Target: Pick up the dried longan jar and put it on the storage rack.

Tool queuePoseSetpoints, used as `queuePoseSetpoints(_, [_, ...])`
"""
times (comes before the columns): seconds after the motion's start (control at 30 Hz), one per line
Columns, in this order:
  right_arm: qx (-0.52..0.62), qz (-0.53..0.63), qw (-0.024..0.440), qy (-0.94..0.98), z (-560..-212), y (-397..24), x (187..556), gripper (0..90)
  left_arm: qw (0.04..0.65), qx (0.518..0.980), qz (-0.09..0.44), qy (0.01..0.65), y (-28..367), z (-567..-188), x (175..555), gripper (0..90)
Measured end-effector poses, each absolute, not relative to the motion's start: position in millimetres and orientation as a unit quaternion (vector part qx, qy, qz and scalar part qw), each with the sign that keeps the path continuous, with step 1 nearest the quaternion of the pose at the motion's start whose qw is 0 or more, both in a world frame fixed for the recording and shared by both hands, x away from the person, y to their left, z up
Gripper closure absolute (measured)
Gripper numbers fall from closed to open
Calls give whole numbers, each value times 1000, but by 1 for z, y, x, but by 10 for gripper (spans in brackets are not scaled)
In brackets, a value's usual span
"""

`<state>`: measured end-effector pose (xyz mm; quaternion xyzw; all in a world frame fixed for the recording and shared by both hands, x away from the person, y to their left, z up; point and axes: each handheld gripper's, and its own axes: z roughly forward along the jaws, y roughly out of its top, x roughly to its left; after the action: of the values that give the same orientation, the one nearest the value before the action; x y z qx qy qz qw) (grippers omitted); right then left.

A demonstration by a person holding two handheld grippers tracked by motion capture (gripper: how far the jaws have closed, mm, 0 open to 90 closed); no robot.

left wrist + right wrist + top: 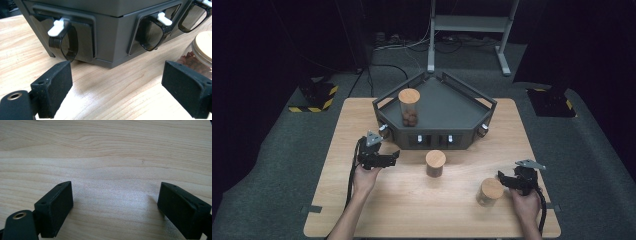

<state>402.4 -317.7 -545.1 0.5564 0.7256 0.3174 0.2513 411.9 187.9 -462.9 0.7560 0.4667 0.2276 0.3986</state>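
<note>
A dark grey angular rack (447, 107) stands at the back middle of the wooden table (362, 120). On its top is a clear jar with a wooden lid (409, 106), holding brown pieces. A second lidded jar with brown contents (435, 163) stands on the table in front of the rack, and its edge is at the right of the left gripper view (200, 53). A third lidded jar (489, 191) stands near the front right. My left gripper (393, 158) (117, 82) is open, left of the middle jar and facing the rack's front. My right gripper (503, 180) (115, 202) is open over bare wood, just right of the third jar.
The rack's front face carries dark loops with white latches (57, 26) (163, 18). Knobs stick out at the rack's lower corners (383, 131). On the floor beyond the table are a metal stand (469, 22) and yellow-and-black striped bases (314, 97).
</note>
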Motion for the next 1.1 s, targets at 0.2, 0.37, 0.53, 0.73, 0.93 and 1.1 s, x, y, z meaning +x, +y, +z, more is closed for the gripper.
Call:
queuePoseSetpoints(0.2, [556, 317, 251, 726, -545, -318, 402, 130, 398, 755, 226, 469, 188, -468, 410, 98])
queuePoseSetpoints(0.37, [556, 317, 251, 726, -545, -318, 402, 130, 397, 755, 224, 471, 188, -474, 408, 97])
queuePoseSetpoints(0.53, [556, 317, 251, 726, -545, -318, 402, 130, 399, 753, 221, 475, 189, -479, 406, 97])
queuePoseSetpoints(0.73, [557, 317, 251, 726, -545, -318, 402, 130, 397, 754, 217, 477, 189, -485, 404, 96])
queuePoseSetpoints(0.93, [557, 317, 251, 726, -545, -318, 402, 130, 395, 754, 217, 477, 188, -492, 402, 95])
queuePoseSetpoints(1.1, [557, 317, 251, 725, -545, -318, 402, 130, 394, 754, 220, 477, 189, -497, 400, 96])
